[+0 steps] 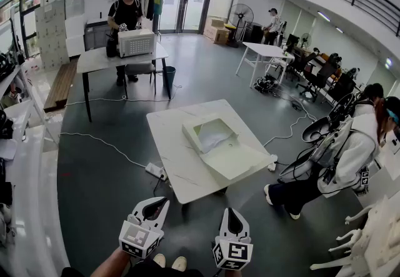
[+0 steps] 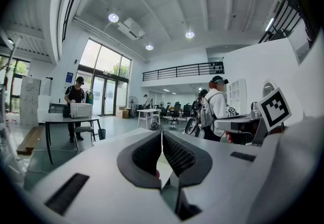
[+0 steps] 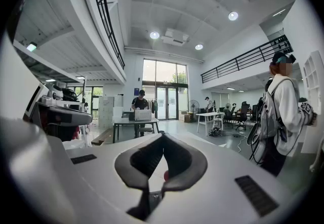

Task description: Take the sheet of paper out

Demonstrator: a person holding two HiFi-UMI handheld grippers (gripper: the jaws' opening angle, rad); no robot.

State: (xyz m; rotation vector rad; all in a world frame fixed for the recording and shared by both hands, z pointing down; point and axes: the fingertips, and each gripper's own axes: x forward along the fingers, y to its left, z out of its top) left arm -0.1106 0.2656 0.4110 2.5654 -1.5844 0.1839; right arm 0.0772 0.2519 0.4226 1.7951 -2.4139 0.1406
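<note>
Head view puts both of my claws low at the near edge, well short of the work. The left gripper (image 1: pixel 155 207) has its jaws pressed together on nothing, and the left gripper view confirms it: the dark pads meet at their tips with no gap. The right gripper (image 1: pixel 235 219) is the same, its jaws closed and empty, both claws pointing roughly level toward the far side.

The sheet of paper (image 1: pixel 215 134) lies, as far as I can judge, in the open white box (image 1: pixel 195 138) on the white table (image 1: pixel 172 169). A pale, slightly rumpled layer fills the tray. The lid (image 1: pixel 240 160) is flapped out flat toward the near right, so box and lid together run on a diagonal from far left to near right.

Bare floor separates my claws from the table's near edge. The box sits ahead and a little right of centre, more in line with the right claw, so I would judge that hand the nearer one. Its jaws must part before reaching in.
</note>
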